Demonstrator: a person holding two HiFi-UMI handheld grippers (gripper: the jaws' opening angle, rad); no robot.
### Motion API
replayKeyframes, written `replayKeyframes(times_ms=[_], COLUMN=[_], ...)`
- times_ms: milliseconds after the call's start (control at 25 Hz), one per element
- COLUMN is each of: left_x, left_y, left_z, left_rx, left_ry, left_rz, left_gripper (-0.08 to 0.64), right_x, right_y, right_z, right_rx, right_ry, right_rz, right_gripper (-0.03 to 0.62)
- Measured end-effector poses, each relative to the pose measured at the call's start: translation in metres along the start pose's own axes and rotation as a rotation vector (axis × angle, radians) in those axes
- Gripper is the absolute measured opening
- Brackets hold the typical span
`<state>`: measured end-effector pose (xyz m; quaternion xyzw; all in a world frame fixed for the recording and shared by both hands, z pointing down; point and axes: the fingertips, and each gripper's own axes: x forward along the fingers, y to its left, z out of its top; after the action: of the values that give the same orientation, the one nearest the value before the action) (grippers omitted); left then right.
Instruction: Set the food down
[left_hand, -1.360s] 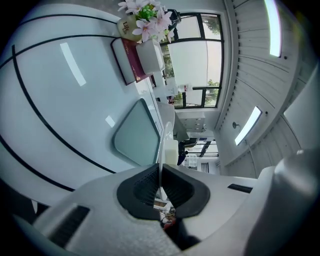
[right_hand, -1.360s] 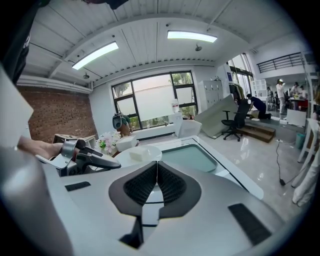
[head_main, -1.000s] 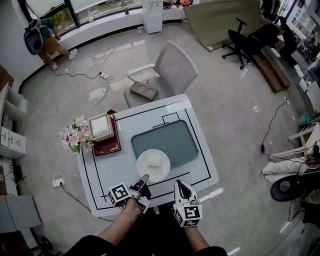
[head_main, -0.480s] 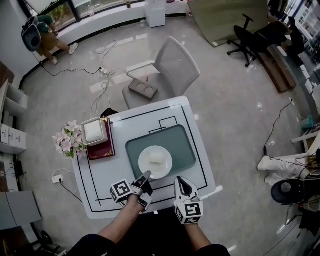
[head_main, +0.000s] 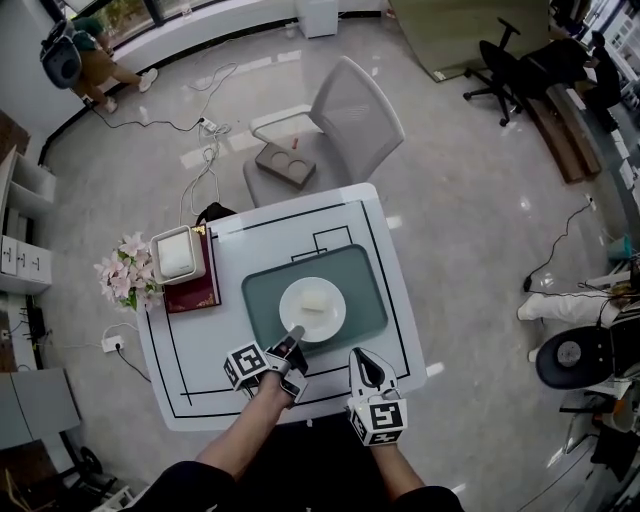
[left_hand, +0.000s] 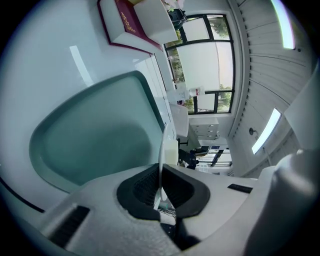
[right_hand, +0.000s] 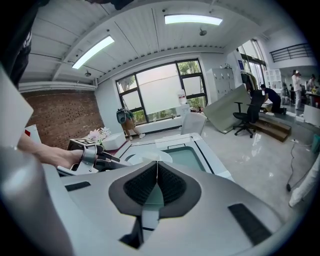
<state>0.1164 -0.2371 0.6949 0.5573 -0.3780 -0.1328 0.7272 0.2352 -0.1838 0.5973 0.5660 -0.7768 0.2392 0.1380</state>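
Head view showed the left claw (head_main: 293, 336) pinching the near rim of a white plate (head_main: 291, 298) that carried the pale food (head_main: 316, 303), over the green tray (head_main: 366, 300) on the white surface (head_main: 200, 350). Right claw (head_main: 362, 361) hung just beside it, pressed together and holding nothing.

The worktop (head_main: 205, 360) lies bare at its near-left corner, along the narrow right strip and across the far strip, so a gripper could pass there. The tray (head_main: 365, 300) fills the middle, with the plate (head_main: 312, 309) at its centre. The left side is crowded: a box (head_main: 176, 254) sits on a book (head_main: 195, 292), with flowers (head_main: 122, 280) just beside. A chair (head_main: 345, 130) stands beyond the far edge.
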Motion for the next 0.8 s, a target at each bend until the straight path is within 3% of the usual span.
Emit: replayKeyframes(times_ms=[800], left_x=[0.033], left_y=[0.023], left_z=[-0.002], left_rx=[0.083], left_ry=[-0.003], left_rz=[0.139], left_gripper=[0.012], right_x=[-0.003], right_y=[-0.016], right_z=[-0.007], right_rx=[0.016], right_ry=[0.014], right_rz=[0.031], right_gripper=[0.009])
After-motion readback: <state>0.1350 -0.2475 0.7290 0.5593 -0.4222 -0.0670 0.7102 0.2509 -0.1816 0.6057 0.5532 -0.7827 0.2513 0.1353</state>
